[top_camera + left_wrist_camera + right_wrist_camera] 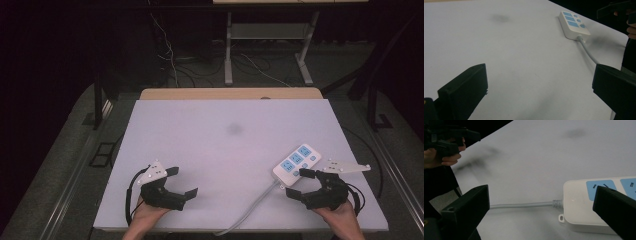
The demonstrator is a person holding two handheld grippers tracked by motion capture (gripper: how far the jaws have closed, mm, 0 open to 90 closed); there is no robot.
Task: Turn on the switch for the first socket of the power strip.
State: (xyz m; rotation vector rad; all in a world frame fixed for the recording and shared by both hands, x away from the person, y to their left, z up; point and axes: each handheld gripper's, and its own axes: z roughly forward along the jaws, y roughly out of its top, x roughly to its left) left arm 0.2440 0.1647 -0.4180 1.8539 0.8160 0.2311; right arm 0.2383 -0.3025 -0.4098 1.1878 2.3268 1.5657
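A dark room with cables and a metal stand on the floor surrounds a table covered by a matt white board (225, 150), which bears a faint grey smudge (234, 129) near its centre. A white rectangular plastic power strip with blue socket panels (297, 160) lies flat near the right edge of the table, its long axis running diagonally; its grey round cable (250, 210) leaves the near end and trails to the table's near edge. The right gripper (295, 184), black with a grey three-cornered plate, is held near the near right corner, its jaws spread wide with nothing between the pads, just beside the strip's cable end. The left gripper (184, 182) is held near the near left corner, well apart from the strip, its jaws likewise released and empty.
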